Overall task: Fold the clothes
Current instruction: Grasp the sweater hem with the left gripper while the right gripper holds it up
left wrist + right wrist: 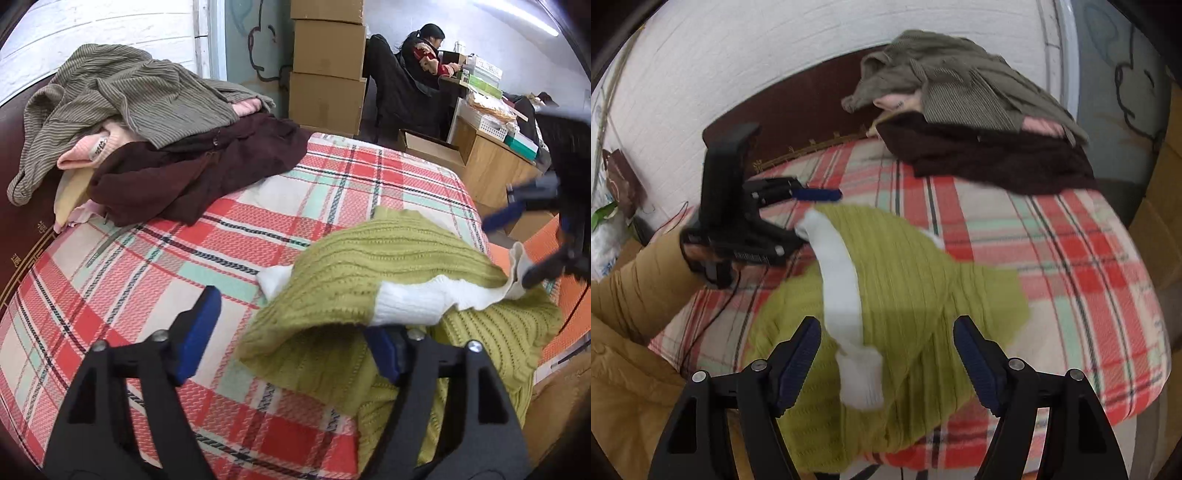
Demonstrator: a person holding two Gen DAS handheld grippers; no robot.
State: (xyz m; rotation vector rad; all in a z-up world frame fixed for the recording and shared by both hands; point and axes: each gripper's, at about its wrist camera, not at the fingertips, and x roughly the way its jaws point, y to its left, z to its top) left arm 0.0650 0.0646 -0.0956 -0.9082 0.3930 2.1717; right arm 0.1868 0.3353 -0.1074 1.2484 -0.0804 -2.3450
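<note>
A lime-green knit sweater (388,258) (905,266) with a white band (413,299) (838,277) lies bunched on the plaid bedsheet (147,277) (1071,240). My left gripper (291,343) (822,216) stands open; a fold of the sweater drapes over its right finger, and the left pad is free of the cloth. My right gripper (888,363) (508,253) is open above the sweater's near end. The white cuff (860,376) lies between its fingers without being pinched.
A pile of clothes (147,110) (960,92), olive striped over pink and dark brown, sits by the dark headboard (18,221). Stacked cardboard boxes (327,74), a wooden desk (491,166) and a seated person (424,55) lie beyond the bed. A tan sleeve (639,295) holds the left gripper.
</note>
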